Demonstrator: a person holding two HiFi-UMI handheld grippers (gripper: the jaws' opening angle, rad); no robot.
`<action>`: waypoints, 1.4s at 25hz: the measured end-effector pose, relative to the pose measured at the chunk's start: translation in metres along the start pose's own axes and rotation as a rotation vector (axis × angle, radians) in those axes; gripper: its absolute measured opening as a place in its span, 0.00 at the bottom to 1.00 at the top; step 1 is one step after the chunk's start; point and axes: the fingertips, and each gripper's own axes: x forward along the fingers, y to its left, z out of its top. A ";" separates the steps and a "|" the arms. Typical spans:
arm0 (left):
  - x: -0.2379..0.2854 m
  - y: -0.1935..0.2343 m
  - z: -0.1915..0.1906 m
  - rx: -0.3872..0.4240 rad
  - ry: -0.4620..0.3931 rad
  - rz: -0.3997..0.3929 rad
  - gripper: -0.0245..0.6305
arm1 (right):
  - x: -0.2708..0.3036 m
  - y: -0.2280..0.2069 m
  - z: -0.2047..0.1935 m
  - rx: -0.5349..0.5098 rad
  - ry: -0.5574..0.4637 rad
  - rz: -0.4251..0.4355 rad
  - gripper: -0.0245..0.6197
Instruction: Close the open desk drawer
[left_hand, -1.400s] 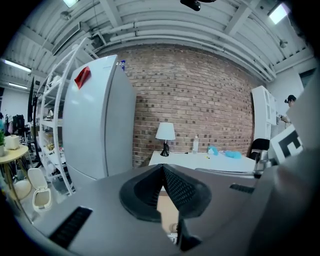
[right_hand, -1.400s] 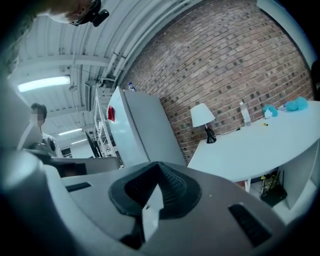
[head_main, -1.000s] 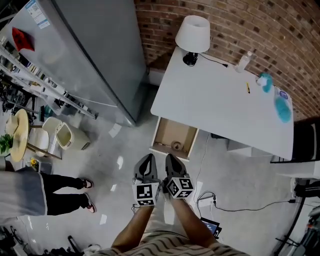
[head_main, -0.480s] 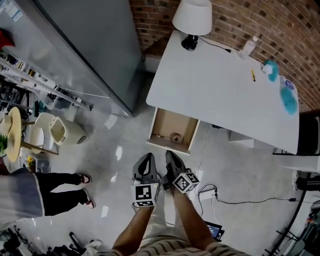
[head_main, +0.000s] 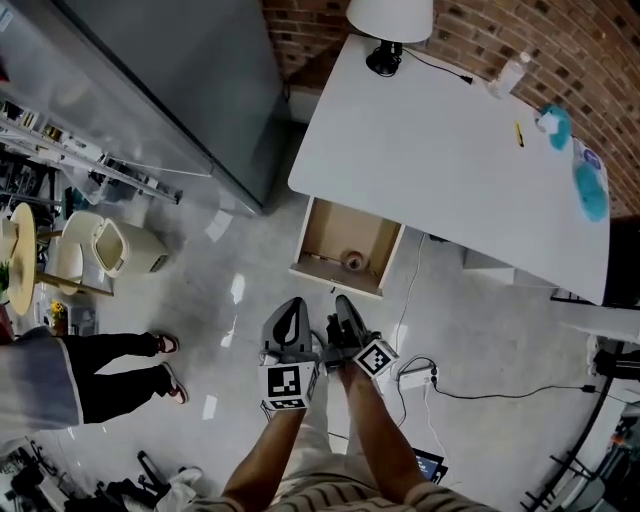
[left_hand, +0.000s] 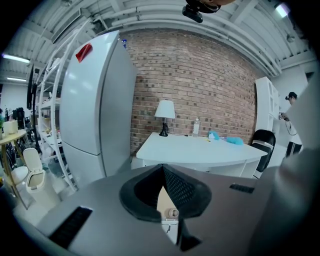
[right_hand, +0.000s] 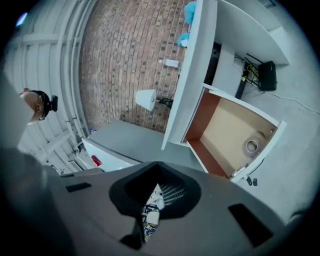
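Note:
The white desk (head_main: 450, 150) stands against the brick wall. Its drawer (head_main: 345, 250) is pulled out over the floor, with a roll of tape (head_main: 352, 262) inside near the front panel. My left gripper (head_main: 288, 335) and right gripper (head_main: 348, 322) hang side by side, short of the drawer front and apart from it. Both are shut on nothing. In the left gripper view the jaws (left_hand: 165, 187) meet, and a sliver of the drawer (left_hand: 167, 207) shows between them. The right gripper view is rolled on its side; above the shut gripper (right_hand: 156, 185) lie the drawer (right_hand: 232, 132) and tape roll (right_hand: 251, 146).
A tall grey fridge (head_main: 150, 80) stands left of the desk. On the desk are a lamp (head_main: 390, 20), a bottle (head_main: 510, 72) and teal items (head_main: 590, 190). A cable and power strip (head_main: 415, 378) lie on the floor by my right gripper. A person's legs (head_main: 110, 365) are at left.
Both grippers have sunk lower in front of the drawer. The right gripper has rolled, so its marker cube now shows a different face. The drawer stays open.

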 end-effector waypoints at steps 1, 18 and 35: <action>0.001 -0.001 -0.003 0.001 0.005 -0.001 0.05 | -0.002 -0.007 0.000 0.015 -0.007 -0.012 0.05; 0.016 -0.003 -0.052 -0.022 0.051 -0.006 0.05 | -0.022 -0.095 -0.011 0.294 -0.156 0.016 0.05; 0.020 -0.015 -0.090 -0.059 0.043 -0.022 0.05 | -0.045 -0.190 -0.037 0.326 -0.167 -0.057 0.05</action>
